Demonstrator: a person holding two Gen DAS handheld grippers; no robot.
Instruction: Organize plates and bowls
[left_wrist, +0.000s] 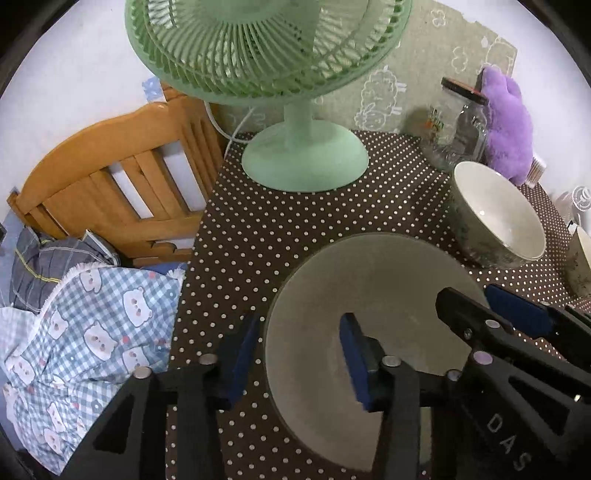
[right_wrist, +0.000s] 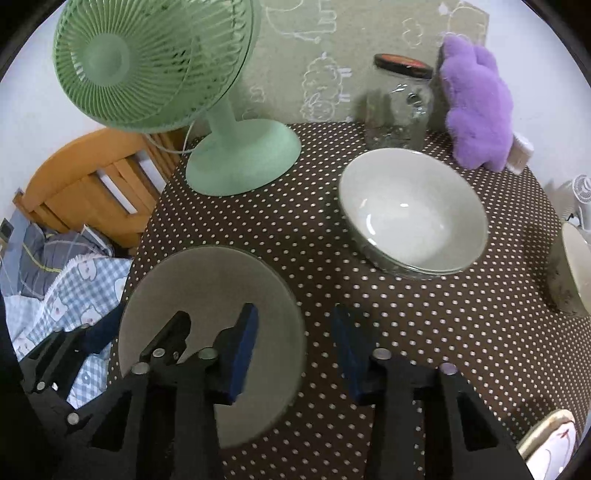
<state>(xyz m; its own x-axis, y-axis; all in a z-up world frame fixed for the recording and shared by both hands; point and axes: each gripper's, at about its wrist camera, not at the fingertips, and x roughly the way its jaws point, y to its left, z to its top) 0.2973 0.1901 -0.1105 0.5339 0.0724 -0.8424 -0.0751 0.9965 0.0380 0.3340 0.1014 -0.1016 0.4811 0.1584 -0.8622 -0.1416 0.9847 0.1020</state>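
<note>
Your left gripper (left_wrist: 299, 354) and right gripper (right_wrist: 291, 350) both hang spread, each straddling an edge of the grey plate (right_wrist: 207, 295). That bracket suits a two-sided lift; the white bowl (right_wrist: 413, 214) sits apart, beyond it.

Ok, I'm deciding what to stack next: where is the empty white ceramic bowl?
The white ceramic bowl stands on the polka-dot tablecloth, right of the flat grey round plate, in front of the glass jar.
</note>
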